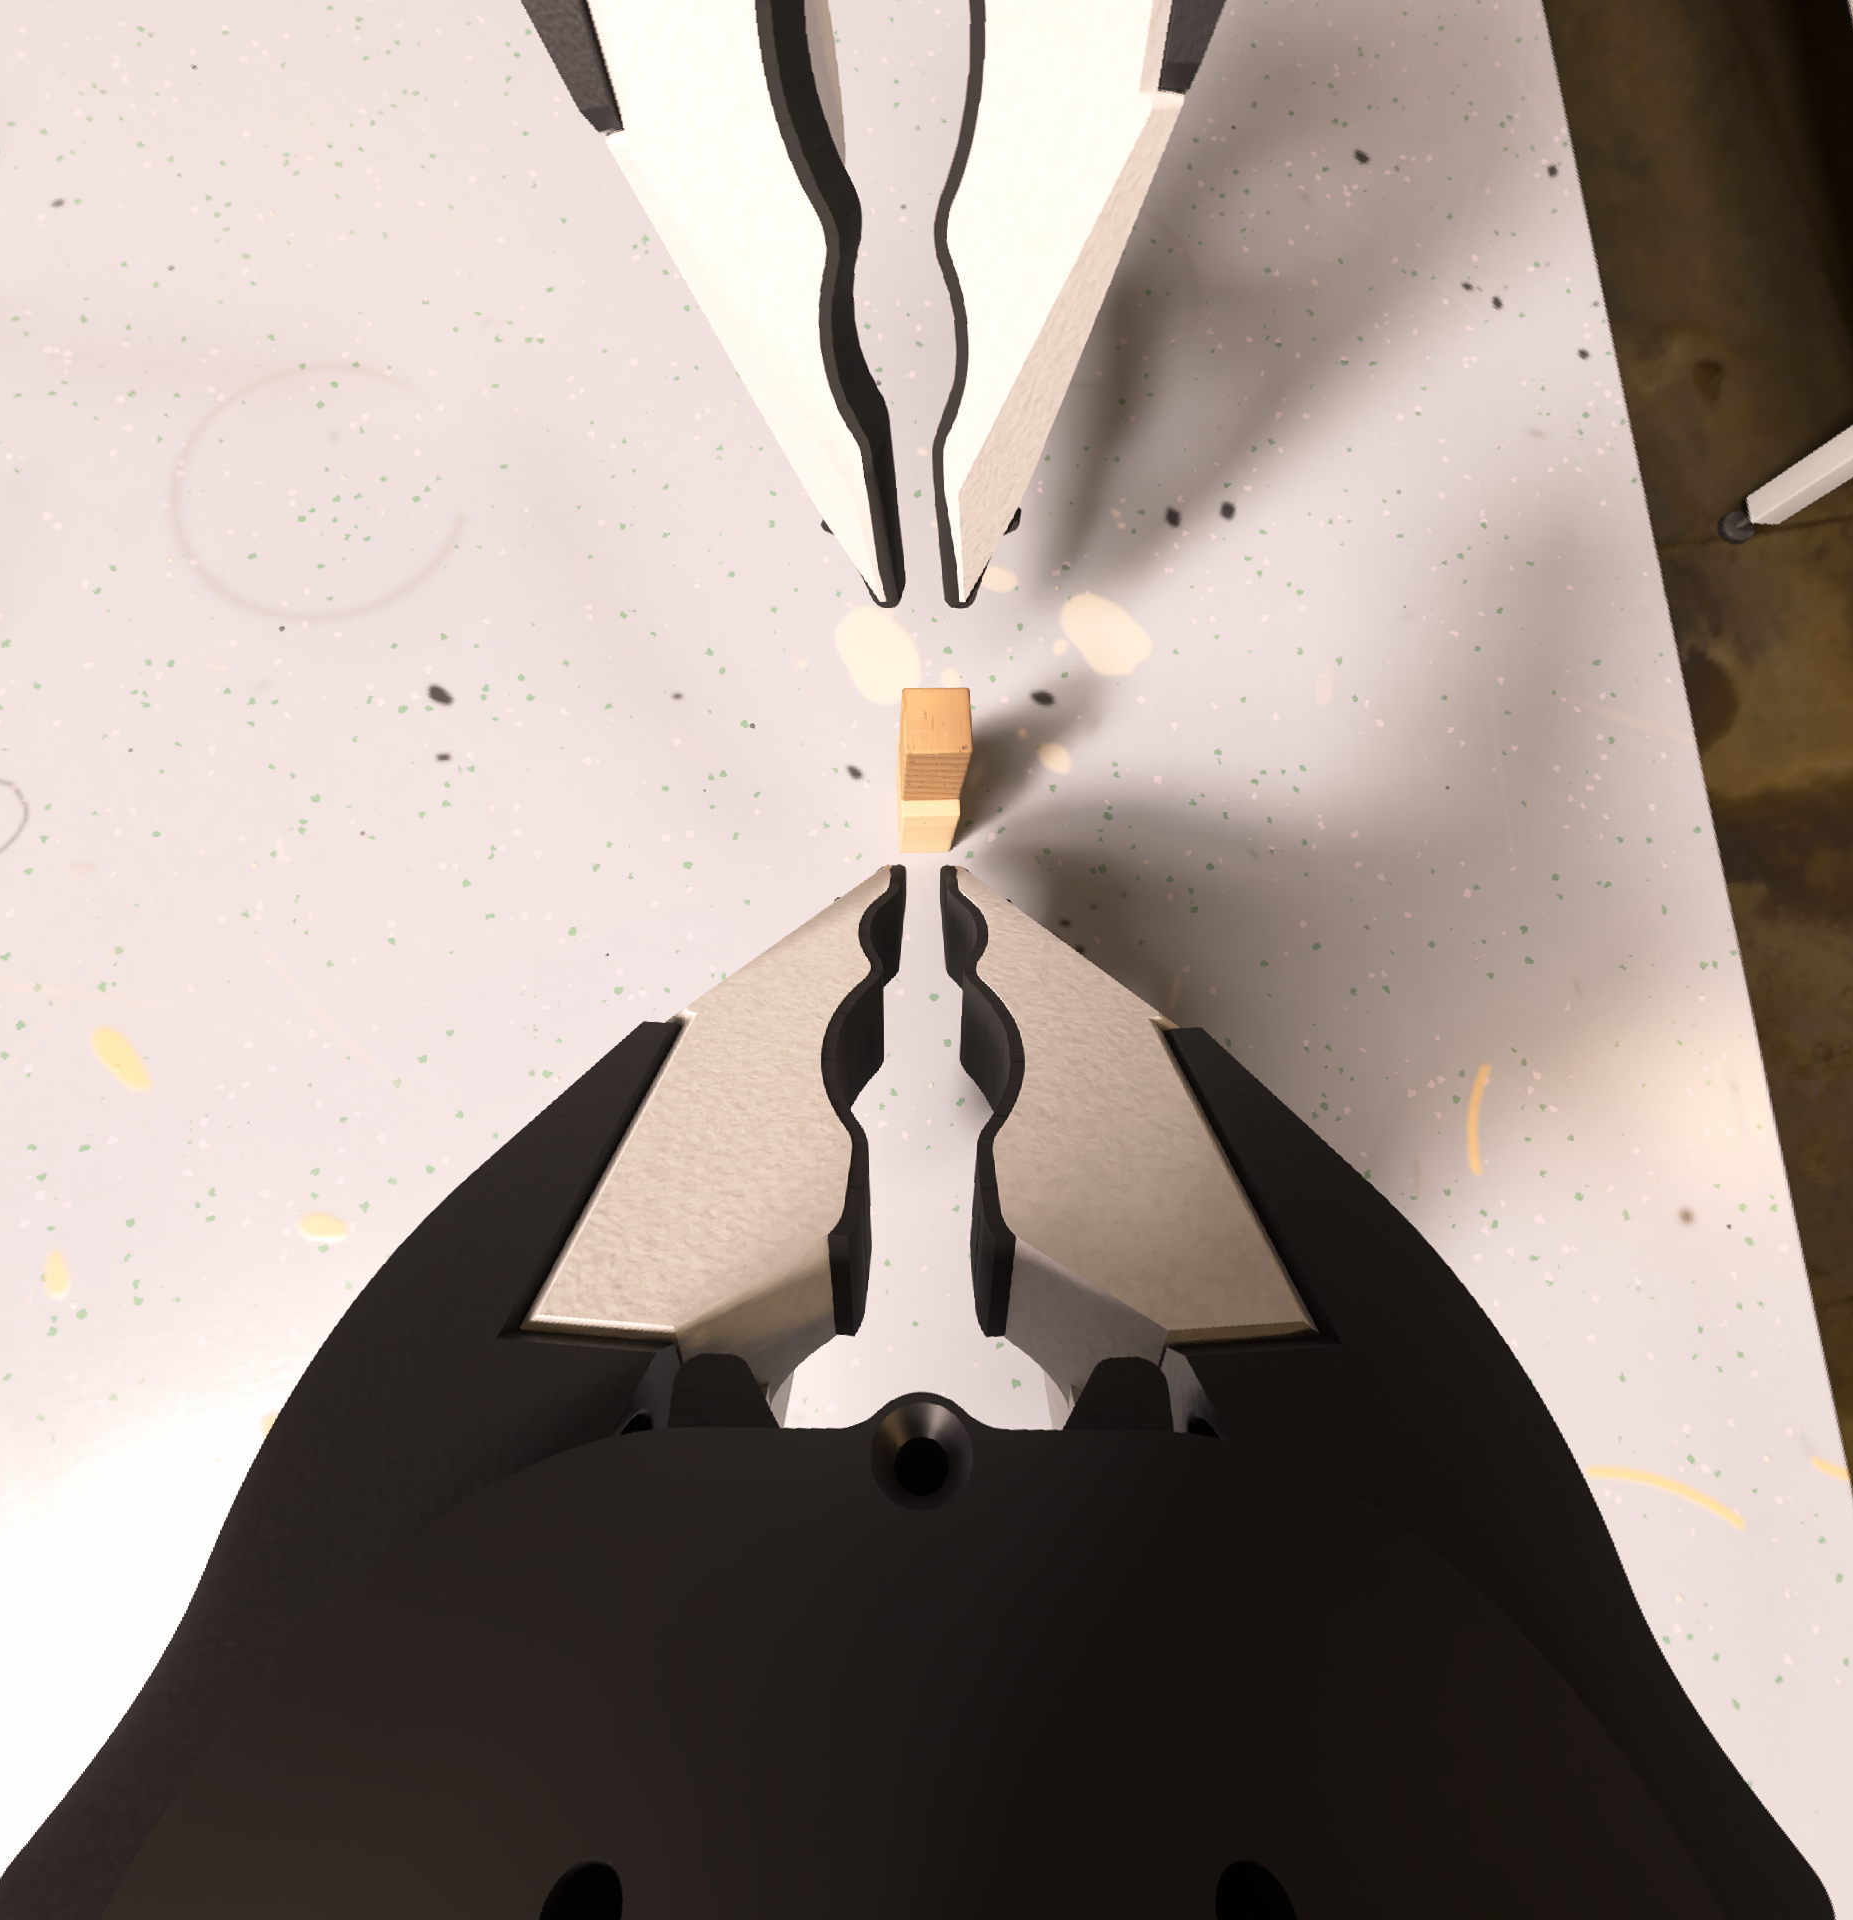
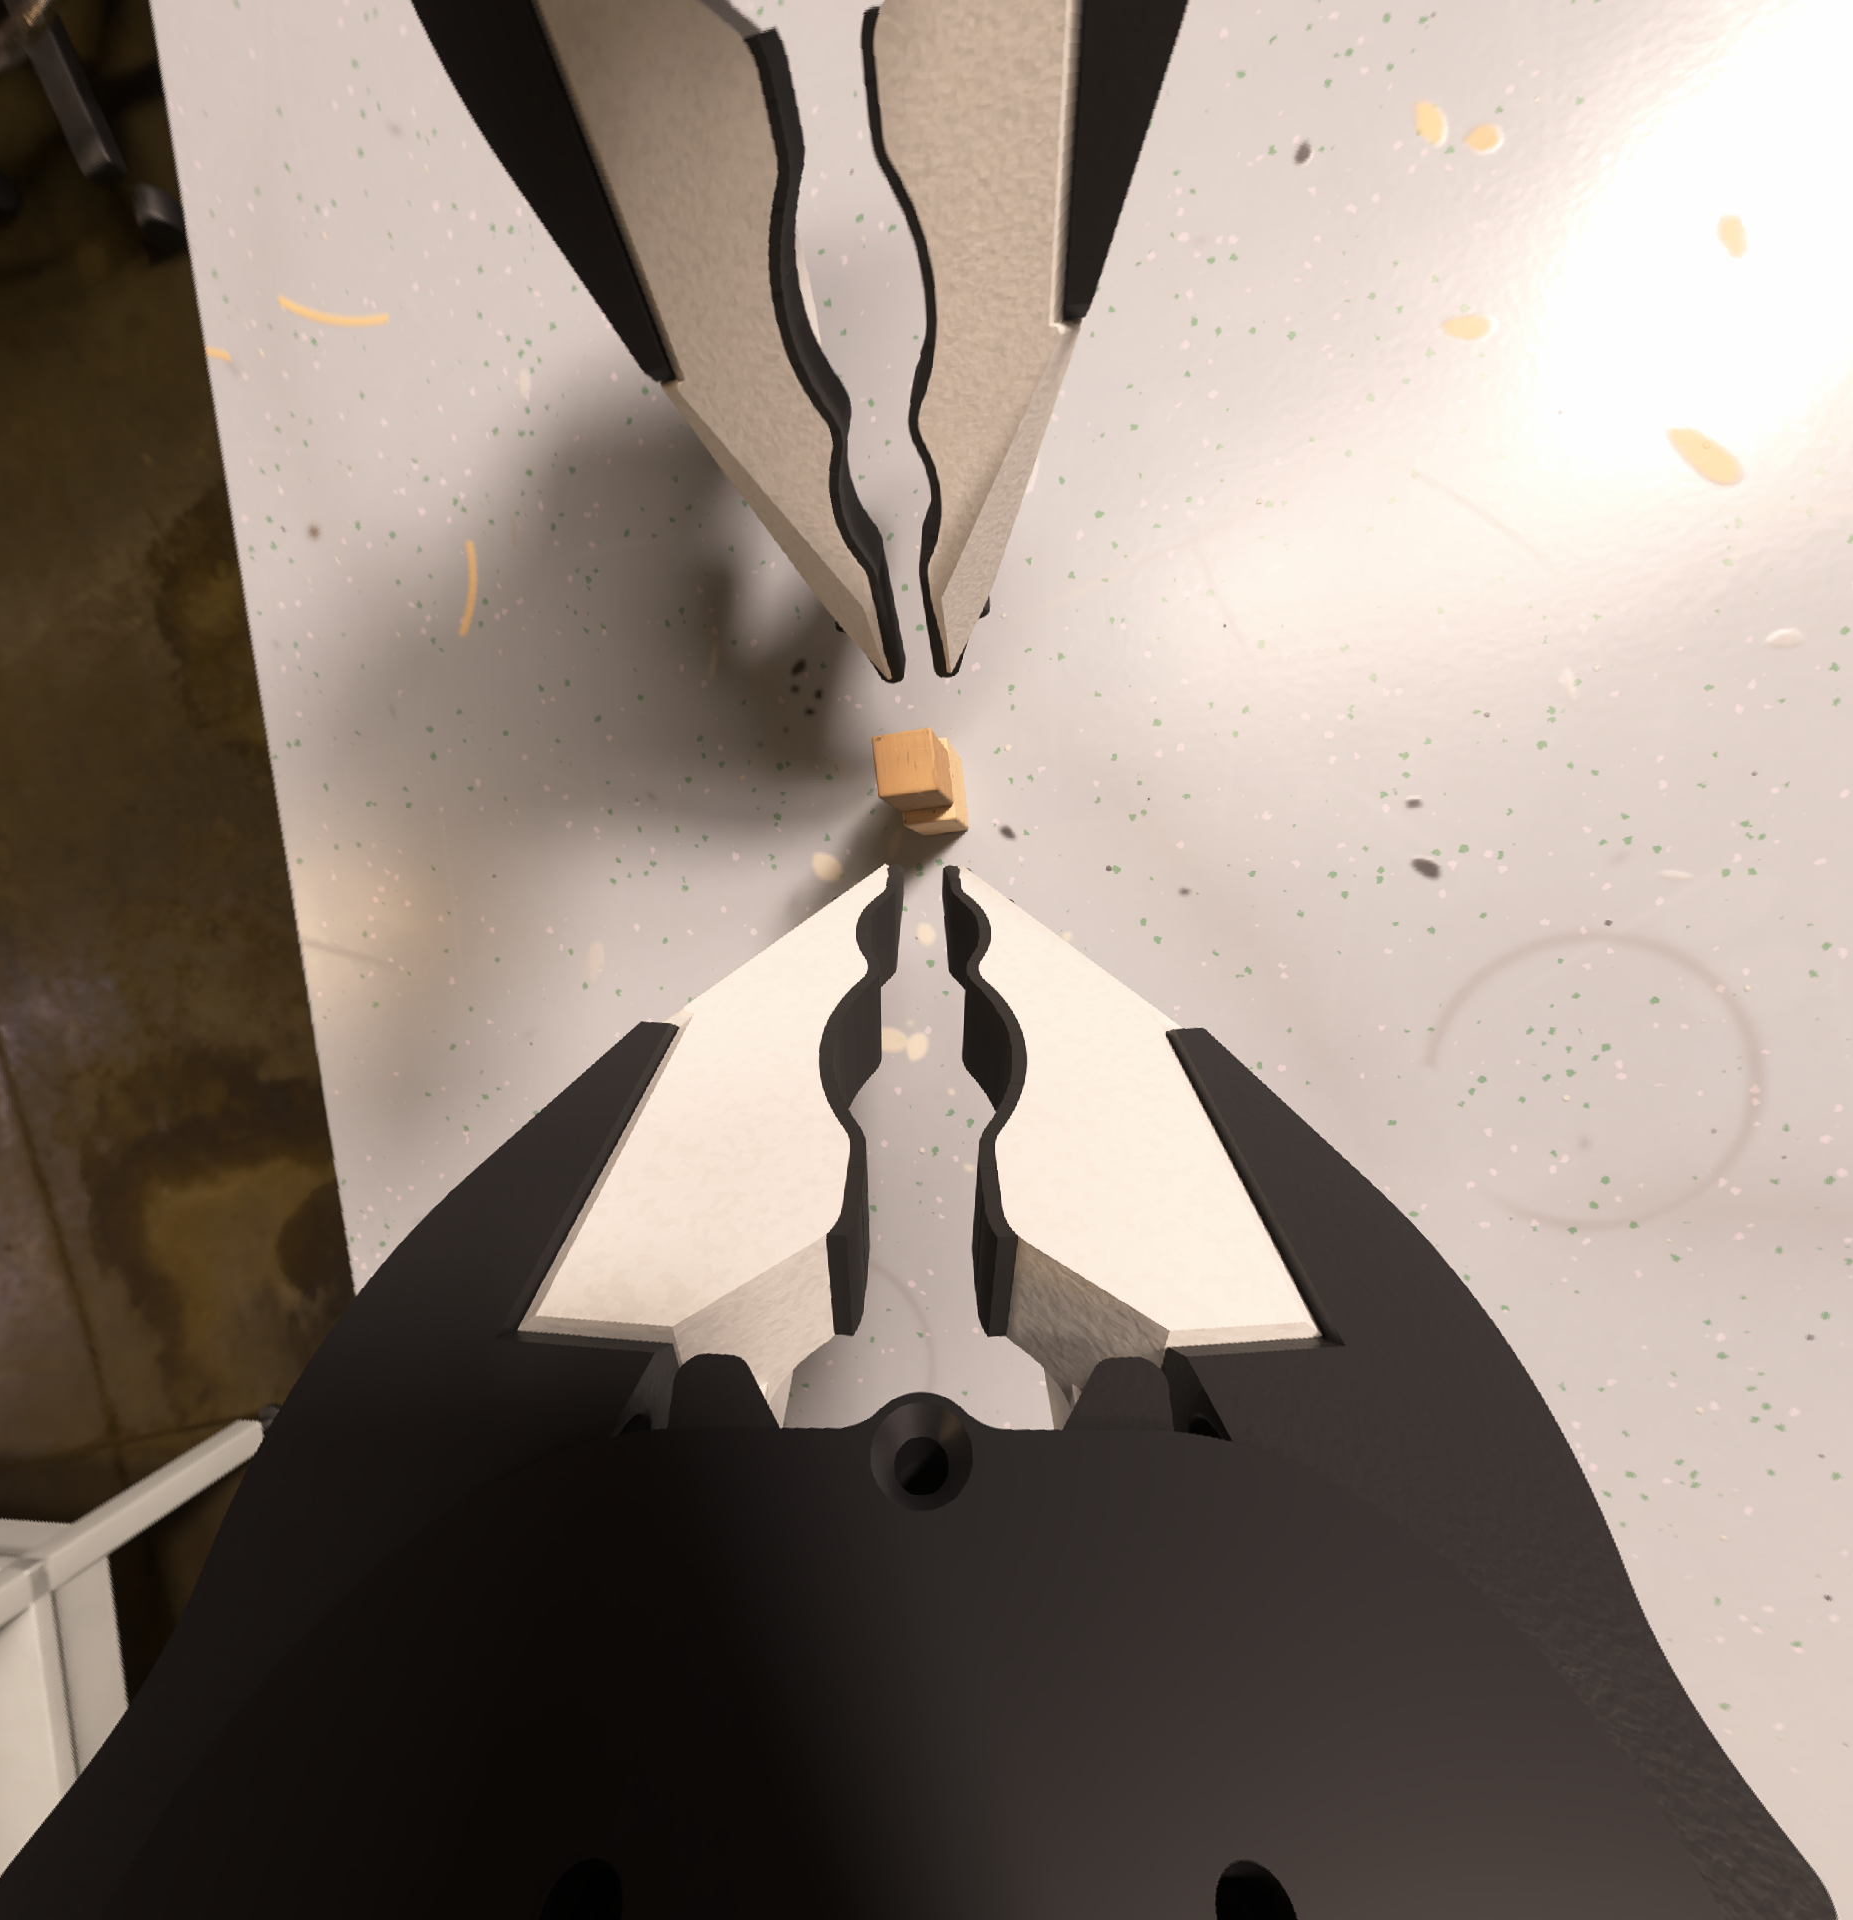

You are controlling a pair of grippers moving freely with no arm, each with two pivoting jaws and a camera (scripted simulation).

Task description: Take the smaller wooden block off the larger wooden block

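Blocks sit stacked mid-table [image 1: 382, 727], between two facing grippers. From the left wrist view we see the left gripper [image 1: 922, 871] just short of the stack, its jaws nearly closed with a thin slit between them, holding nothing. Ahead of it stand the paler block [image 1: 927, 825] and the darker block [image 1: 936, 740], touching; which one is on top we can't tell from here. Beyond them the right gripper [image 1: 922, 601] points back at us, jaws likewise a narrow slit, empty. From the right wrist view the darker block [image 2: 907, 779] looks uppermost, with the paler one [image 2: 947, 812] peeking out beside and below it, offset; relative size is too small to call.

For the step, we judge both grippers need their jaws spread first, since the slits look narrower than the blocks. Then one pins the lower block while the other pinches the upper one on flat side faces and lifts straight off.

Stack's long axis runs along the line between the two grippers; neither block shows a clear pointing end.
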